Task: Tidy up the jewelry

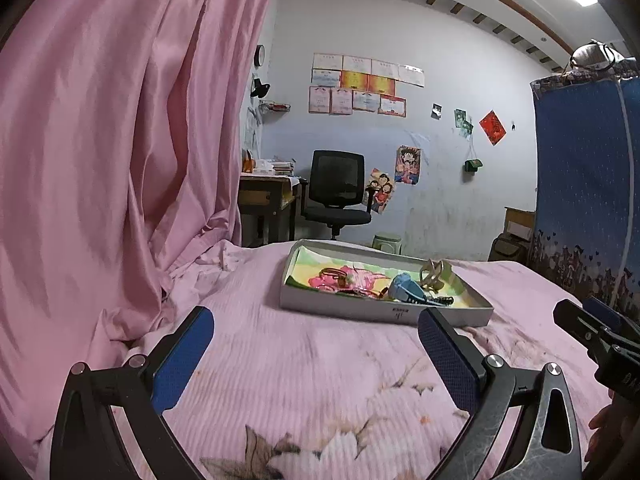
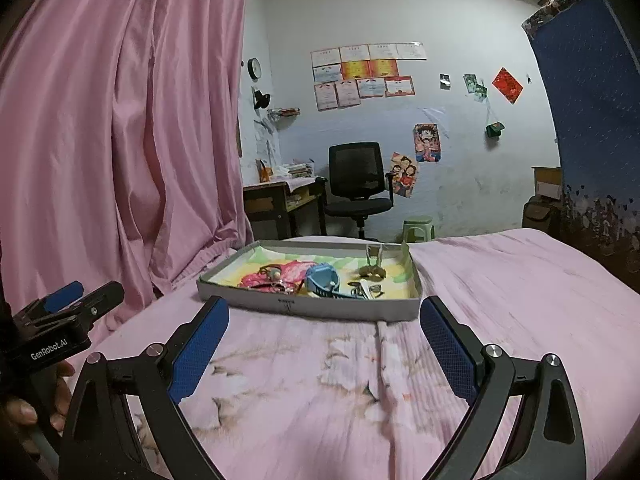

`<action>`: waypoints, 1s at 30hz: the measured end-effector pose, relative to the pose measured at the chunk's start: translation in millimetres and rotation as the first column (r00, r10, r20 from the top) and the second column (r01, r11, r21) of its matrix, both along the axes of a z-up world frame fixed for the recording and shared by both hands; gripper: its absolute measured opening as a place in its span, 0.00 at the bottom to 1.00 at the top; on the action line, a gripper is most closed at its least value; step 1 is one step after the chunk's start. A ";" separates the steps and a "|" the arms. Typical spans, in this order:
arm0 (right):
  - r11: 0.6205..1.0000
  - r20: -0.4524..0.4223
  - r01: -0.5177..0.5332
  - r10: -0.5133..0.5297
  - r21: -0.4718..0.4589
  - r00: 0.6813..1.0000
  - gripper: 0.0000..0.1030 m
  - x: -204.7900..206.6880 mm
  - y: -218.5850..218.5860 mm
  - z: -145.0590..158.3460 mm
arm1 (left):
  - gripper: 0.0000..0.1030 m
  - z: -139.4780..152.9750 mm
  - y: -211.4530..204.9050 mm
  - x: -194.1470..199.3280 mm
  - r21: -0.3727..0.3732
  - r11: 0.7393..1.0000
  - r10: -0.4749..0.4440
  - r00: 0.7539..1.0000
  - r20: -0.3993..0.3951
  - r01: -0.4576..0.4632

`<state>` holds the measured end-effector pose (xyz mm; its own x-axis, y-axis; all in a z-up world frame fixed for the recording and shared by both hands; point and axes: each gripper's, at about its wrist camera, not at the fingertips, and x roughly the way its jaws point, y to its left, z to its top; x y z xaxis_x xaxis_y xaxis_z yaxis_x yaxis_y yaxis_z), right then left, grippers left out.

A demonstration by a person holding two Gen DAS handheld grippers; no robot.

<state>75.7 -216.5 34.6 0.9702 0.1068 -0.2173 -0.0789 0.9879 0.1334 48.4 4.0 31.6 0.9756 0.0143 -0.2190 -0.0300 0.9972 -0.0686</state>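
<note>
Pink bedspread (image 2: pixel 500 292), jewelry tray (image 2: pixel 240 298) just beyond both grippers' wide, empty jaws.

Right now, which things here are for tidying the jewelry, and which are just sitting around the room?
For the job:
- shallow grey box on the bed
- blue hair claw
- pink hair accessories
- beige hair claw
- left gripper and right gripper, both open and empty

Just lying about:
- black office chair
- green stool
- wall clock
- pink curtain
</note>
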 end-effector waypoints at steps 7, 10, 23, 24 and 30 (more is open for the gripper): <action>1.000 0.001 0.015 -0.015 -0.009 1.000 0.92 -6.0 2.1 -6.6 | 1.00 -10.4 0.6 -5.1 -0.010 1.000 -0.002 1.000 -0.004 0.002; 1.000 -0.005 0.014 -0.014 -0.017 1.000 0.92 -6.0 2.9 -9.7 | 1.00 -14.7 0.2 -4.9 -0.012 1.000 -0.003 1.000 -0.012 0.003; 0.999 -0.067 0.019 -0.021 -0.025 0.998 0.92 -4.5 1.9 -24.5 | 1.00 -26.1 -1.2 -5.0 -0.007 1.000 -0.019 0.999 -0.027 0.019; 0.999 -0.068 0.019 -0.021 -0.026 0.997 0.92 -4.4 1.8 -24.7 | 1.00 -26.2 -1.8 -5.5 -0.007 1.000 -0.018 0.999 -0.027 0.018; 0.999 -0.071 0.019 -0.021 -0.027 0.997 0.92 -4.0 1.8 -24.2 | 1.00 -26.5 -2.6 -5.8 -0.009 1.000 -0.018 0.999 -0.028 0.017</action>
